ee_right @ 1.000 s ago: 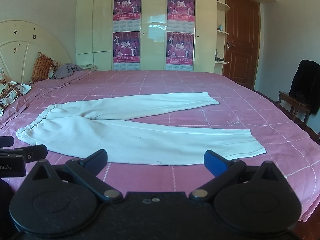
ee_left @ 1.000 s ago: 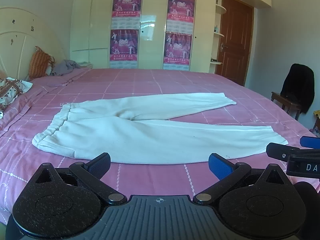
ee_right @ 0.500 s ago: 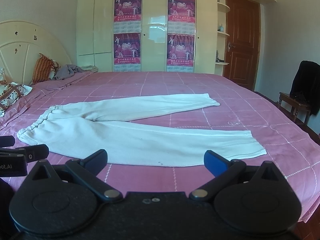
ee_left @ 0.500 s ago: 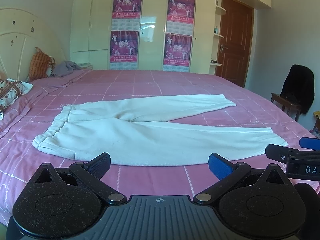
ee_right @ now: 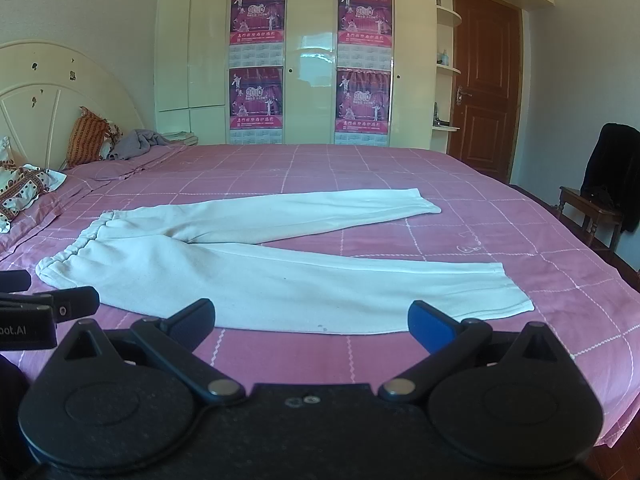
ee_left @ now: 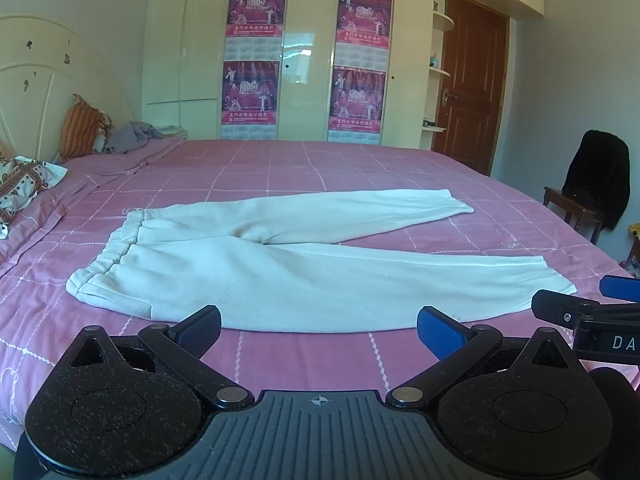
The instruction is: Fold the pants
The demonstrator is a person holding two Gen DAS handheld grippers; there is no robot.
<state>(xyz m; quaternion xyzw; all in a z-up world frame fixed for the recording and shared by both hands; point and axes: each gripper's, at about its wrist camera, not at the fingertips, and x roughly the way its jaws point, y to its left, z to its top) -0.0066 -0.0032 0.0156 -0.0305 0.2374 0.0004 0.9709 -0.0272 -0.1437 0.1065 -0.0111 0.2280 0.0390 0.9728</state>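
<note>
White pants (ee_left: 304, 268) (ee_right: 264, 276) lie flat on the pink bed, waistband at the left, both legs spread in a V toward the right. My left gripper (ee_left: 320, 326) is open, hovering just short of the near leg's lower edge, with nothing between its fingers. My right gripper (ee_right: 310, 322) is open too, near the same leg's edge, closer to the cuff (ee_right: 508, 292). The right gripper's fingertips (ee_left: 560, 308) show at the right edge of the left wrist view. The left gripper's fingertips (ee_right: 60, 304) show at the left edge of the right wrist view.
The pink checked bedspread (ee_left: 360, 168) (ee_right: 520, 240) runs around the pants. Pillows (ee_left: 24, 184) and a grey garment (ee_left: 132, 136) lie by the headboard at the left. A wooden chair with dark clothing (ee_left: 592, 192) stands at the right. Wardrobe doors and a brown door (ee_right: 484, 80) stand behind.
Both views have risen and tilted a little, so the pants sit slightly lower in the frames. Both grippers stay open and the pants have not moved.
</note>
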